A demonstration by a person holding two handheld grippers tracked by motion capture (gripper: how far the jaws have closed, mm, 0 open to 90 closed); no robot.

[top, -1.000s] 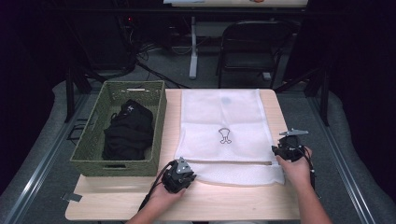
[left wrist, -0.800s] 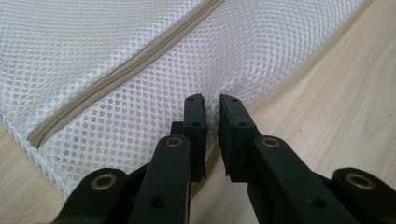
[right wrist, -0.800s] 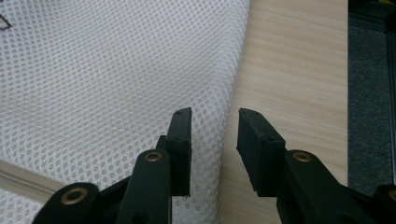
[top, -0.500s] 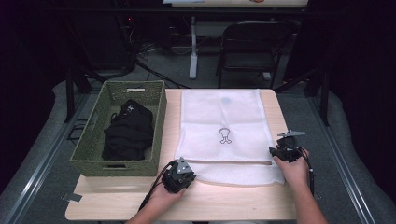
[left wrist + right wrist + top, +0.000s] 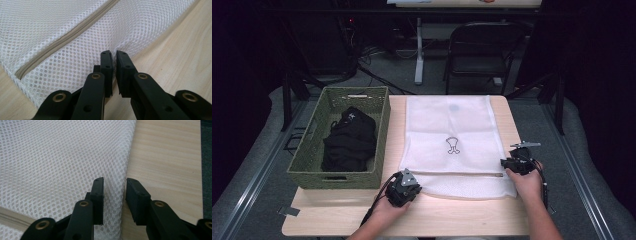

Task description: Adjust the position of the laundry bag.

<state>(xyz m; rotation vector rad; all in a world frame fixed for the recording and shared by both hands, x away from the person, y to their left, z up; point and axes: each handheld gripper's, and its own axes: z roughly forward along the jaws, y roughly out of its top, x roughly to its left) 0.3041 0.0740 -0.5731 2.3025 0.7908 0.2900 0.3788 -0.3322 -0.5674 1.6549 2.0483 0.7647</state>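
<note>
A white mesh laundry bag (image 5: 452,125) lies flat on the wooden table (image 5: 462,215), and its beige zipper (image 5: 457,174) runs across near the front edge. My left gripper (image 5: 412,188) sits at the bag's front left corner. In the left gripper view it (image 5: 113,52) is shut, pinching the edge of the mesh (image 5: 62,30) just past the zipper's end (image 5: 22,72). My right gripper (image 5: 508,164) is at the bag's right edge. Its jaws (image 5: 113,180) have just been closing but stand apart, with the fold of mesh (image 5: 50,157) between them.
A green woven basket (image 5: 337,179) holding black clothes (image 5: 349,140) stands on the table left of the bag. A dark folding chair (image 5: 482,50) and cables are on the floor beyond the far edge. Bare wood runs along the table's front.
My right gripper has edged slightly left onto the bag's right edge. The left gripper and the bag have stayed where they were.
</note>
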